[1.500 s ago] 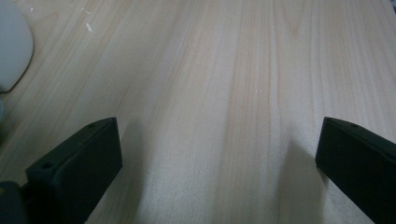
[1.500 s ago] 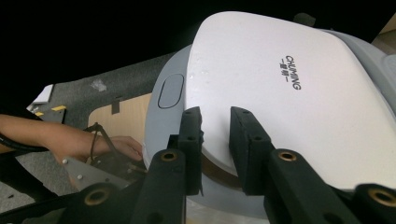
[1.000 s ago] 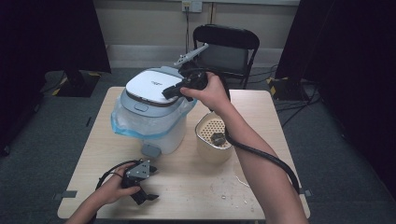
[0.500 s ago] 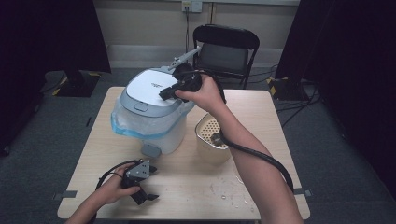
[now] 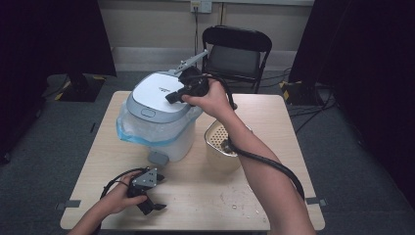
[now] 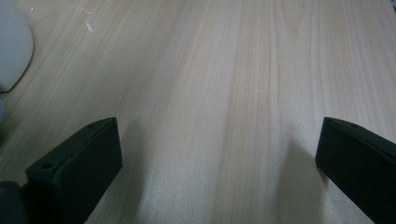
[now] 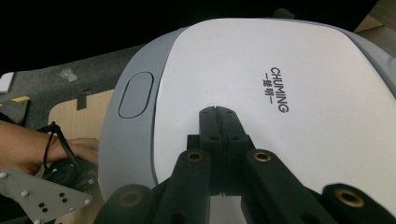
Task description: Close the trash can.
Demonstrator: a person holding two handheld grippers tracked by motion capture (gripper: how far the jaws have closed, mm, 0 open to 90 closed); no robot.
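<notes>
Right gripper, jaws pressed together and empty, seems to touch the cooker lid; pushing off-centre could tip it. Left gripper rests wide open on the bench.

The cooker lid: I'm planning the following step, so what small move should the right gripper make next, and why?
Probably slide the right gripper forward to the grey oval button near the lid's front edge and press it. The jaws are shut together over the white lid, which sits closed; the left gripper rests open on the table, away from the cooker.
</notes>
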